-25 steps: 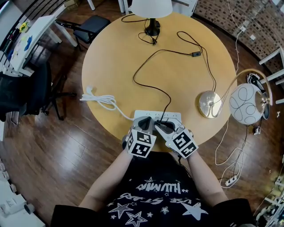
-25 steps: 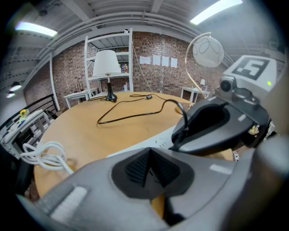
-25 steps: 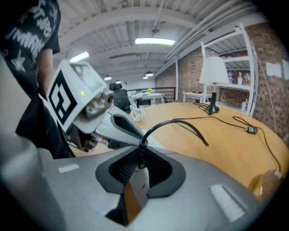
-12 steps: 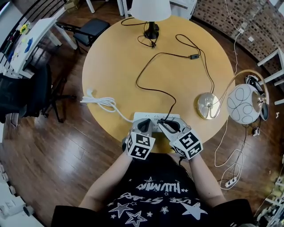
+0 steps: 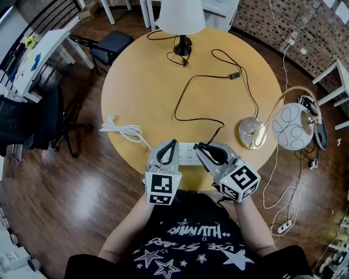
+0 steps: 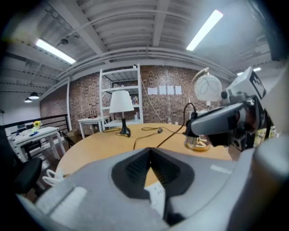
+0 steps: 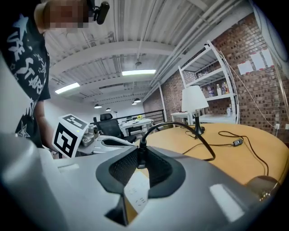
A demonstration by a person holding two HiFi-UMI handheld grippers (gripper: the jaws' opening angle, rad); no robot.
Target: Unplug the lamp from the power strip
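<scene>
Lamp plug (image 7: 141,155) is clamped between the right tongs (image 7: 139,162), black body upright, with the cord (image 7: 194,135) arcing up out of its top. The white power strip (image 7: 137,195) can be seen right underneath, but whether the prongs are clear of the socket can't really be made out. The left tongs (image 6: 149,153) are closed tip to tip with nothing caught in them; a bit of the strip shows through the gap below the pads, and the tips are parked over its left part.

From the head view, both tongs are held side by side at the near edge of the round wooden surface (image 5: 142,82), and the strip lies between and under them, touching the near rim area. The strip's own thick white cable (image 5: 122,129) is looped off to the left and spills past the edge. The black cord is snaked across the middle of the surface, past an inline switch (image 5: 234,75), up to the lamp (image 5: 181,16) with the white shade standing at the far side. A brass lamp base (image 5: 251,132) sits near the right edge, just beside the right tongs, and its globe shade (image 5: 289,126) hangs out past the rim over the wood floor. A black stool (image 5: 109,41) is parked well apart at the far left.
</scene>
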